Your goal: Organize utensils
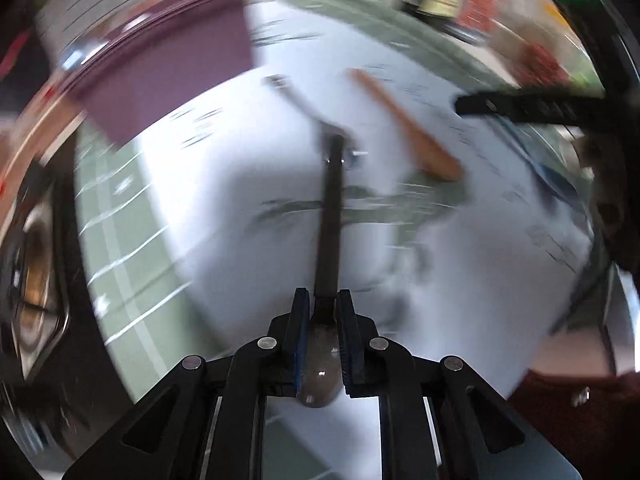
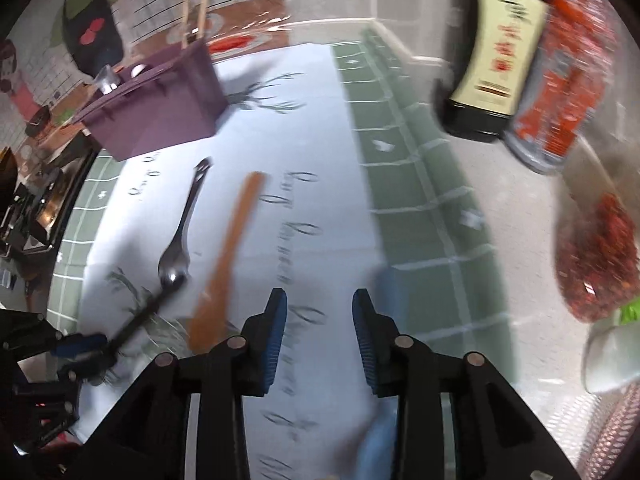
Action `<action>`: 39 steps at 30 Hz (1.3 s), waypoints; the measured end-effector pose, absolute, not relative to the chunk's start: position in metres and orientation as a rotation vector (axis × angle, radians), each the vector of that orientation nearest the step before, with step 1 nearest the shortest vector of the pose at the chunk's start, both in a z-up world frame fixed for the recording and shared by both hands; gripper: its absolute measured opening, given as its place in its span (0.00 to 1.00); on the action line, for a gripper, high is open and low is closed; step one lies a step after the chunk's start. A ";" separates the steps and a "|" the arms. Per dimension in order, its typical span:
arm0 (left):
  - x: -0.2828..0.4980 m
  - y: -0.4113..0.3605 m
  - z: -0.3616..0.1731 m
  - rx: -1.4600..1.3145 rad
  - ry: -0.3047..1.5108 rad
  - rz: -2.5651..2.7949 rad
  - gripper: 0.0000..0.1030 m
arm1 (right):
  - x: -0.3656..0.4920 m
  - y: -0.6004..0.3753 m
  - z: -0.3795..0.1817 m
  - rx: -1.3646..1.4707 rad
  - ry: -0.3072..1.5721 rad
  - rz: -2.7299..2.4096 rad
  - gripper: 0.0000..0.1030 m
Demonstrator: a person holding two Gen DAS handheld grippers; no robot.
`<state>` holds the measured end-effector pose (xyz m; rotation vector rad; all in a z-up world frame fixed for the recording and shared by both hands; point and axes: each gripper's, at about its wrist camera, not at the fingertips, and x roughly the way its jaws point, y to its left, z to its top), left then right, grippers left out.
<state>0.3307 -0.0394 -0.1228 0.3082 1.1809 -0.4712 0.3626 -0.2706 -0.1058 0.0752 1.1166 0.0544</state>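
utensil box (image 2: 160, 116): matt purple, smooth, plastic-looking
chopsticks (image 2: 196, 8): pale bare wood, stand in the utensil box
steel spoon (image 2: 180, 236): polished metal, glossy, just below the utensil box
wooden spoon (image 2: 228, 256): orange-brown wood, matt, just right of the steel spoon
black-handled utensil (image 1: 332, 216): matt black handle, dull grey metal end
mat (image 2: 320, 128): white, matt, printed script, green gridded border
counter (image 2: 532, 240): pale speckled stone look, slight sheen
sauce bottle (image 2: 496, 52): glossy dark body, cream paper label
fingers (image 2: 276, 344): blue ribbed rubbery pads, matt black plastic frame
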 end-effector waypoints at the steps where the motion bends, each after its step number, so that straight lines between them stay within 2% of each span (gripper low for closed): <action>1: 0.335 -0.031 -0.124 0.274 1.191 -0.433 0.13 | 0.370 -0.264 -0.109 0.095 1.124 0.063 0.31; 5: 0.346 -0.002 -0.123 0.082 1.231 -0.397 0.13 | 0.398 -0.240 -0.122 0.140 1.166 0.063 0.31; 9: 0.350 0.010 -0.118 -0.022 1.241 -0.437 0.13 | 0.414 -0.219 -0.125 0.051 1.157 0.023 0.31; 10: 0.354 0.010 -0.117 -0.033 1.242 -0.442 0.13 | 0.417 -0.214 -0.126 0.013 1.155 0.018 0.28; 11: 0.357 0.013 -0.114 -0.042 1.245 -0.443 0.13 | 0.418 -0.209 -0.126 -0.034 1.153 0.008 0.11; 12: 0.363 0.011 -0.111 -0.048 1.253 -0.442 0.13 | 0.418 -0.208 -0.125 -0.049 1.157 0.023 0.10; 18: 0.397 -0.028 -0.121 0.082 1.358 -0.422 0.15 | 0.399 -0.225 -0.108 0.002 1.129 0.059 0.09; 24: 0.421 -0.048 -0.122 0.236 1.386 -0.346 0.15 | 0.376 -0.237 -0.089 0.016 1.069 0.074 0.09; 33: 0.435 -0.043 -0.125 0.218 1.435 -0.324 0.14 | 0.366 -0.245 -0.080 0.024 1.038 0.065 0.09; 39: 0.416 -0.040 -0.121 0.111 1.329 -0.386 0.12 | 0.367 -0.242 -0.077 0.027 1.020 0.054 0.09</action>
